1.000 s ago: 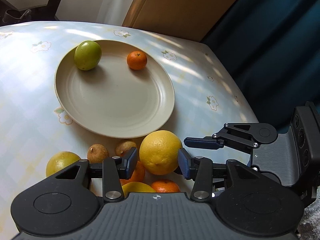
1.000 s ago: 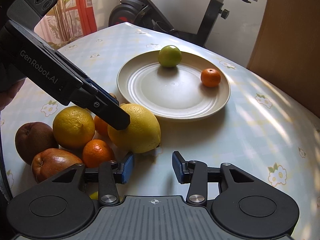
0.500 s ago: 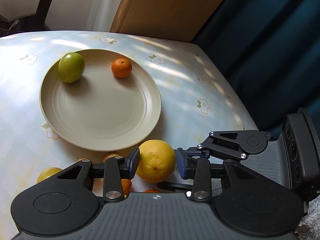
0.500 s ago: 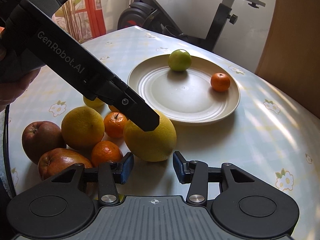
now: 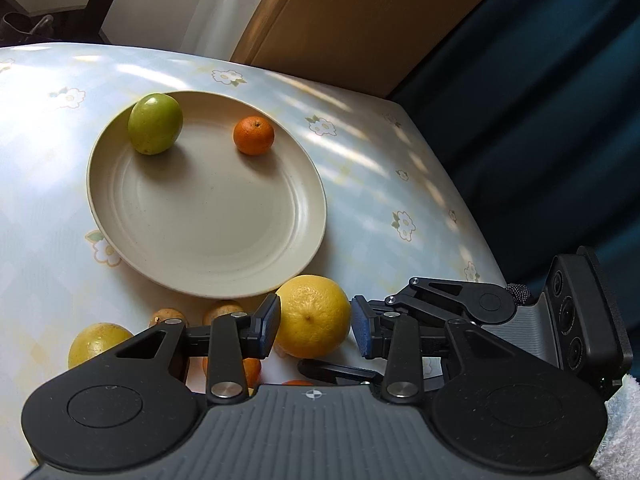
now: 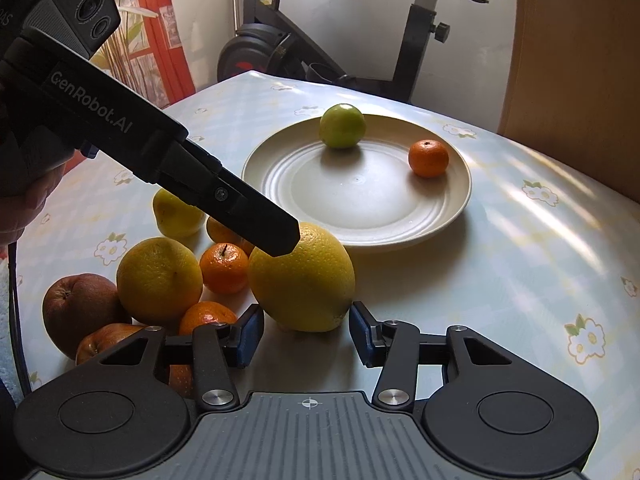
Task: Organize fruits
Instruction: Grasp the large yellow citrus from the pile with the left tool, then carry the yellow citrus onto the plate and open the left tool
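The left claw (image 5: pixel 314 330), its jaws just closing, pinches the large yellow citrus (image 5: pixel 308 312) between its pads. The right claw (image 6: pixel 306 338), its jaws just opening, waits empty just short of it. The fruit seems heavy, firm and smooth, so the hold is best across its widest middle.

The left gripper (image 5: pixel 314 328) now has its jaws closed in around the large round yellow citrus fruit (image 5: pixel 312 316), which a second ago sat well clear between wider jaws. Both blue pads now lie against the fruit's sides. In the right wrist view the same fruit (image 6: pixel 302 280) appears closer and larger. The right gripper (image 6: pixel 306 336) has its jaws slightly wider than before, just opening, with the fruit's near edge now reaching between its fingertips.
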A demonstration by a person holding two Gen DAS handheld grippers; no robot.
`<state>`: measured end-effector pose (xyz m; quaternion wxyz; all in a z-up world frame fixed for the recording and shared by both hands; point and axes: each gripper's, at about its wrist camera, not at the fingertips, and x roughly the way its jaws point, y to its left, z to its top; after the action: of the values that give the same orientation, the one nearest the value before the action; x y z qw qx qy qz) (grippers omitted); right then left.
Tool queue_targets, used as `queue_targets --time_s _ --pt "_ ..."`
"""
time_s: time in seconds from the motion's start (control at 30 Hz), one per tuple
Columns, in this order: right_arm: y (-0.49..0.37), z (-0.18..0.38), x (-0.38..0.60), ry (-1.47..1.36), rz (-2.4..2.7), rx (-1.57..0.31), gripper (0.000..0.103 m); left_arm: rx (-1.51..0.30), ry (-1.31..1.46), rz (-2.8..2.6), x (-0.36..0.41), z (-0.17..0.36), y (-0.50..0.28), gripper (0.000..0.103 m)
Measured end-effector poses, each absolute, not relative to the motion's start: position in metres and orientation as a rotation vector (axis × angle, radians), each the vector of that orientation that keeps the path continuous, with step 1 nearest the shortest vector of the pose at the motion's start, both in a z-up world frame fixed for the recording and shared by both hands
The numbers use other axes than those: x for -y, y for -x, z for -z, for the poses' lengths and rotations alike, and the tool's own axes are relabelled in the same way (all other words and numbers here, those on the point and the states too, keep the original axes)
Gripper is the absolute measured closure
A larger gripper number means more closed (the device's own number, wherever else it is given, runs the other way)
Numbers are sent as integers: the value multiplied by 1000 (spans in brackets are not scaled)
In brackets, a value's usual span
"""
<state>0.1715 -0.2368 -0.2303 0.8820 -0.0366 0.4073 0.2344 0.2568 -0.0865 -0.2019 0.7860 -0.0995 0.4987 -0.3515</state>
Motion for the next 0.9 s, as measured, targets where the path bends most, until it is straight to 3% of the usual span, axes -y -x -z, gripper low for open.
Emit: queue_targets --time_s 0.9 --pt "-199 186 216 106 -480 -760 60 -947 229 745 62 164 -261 64"
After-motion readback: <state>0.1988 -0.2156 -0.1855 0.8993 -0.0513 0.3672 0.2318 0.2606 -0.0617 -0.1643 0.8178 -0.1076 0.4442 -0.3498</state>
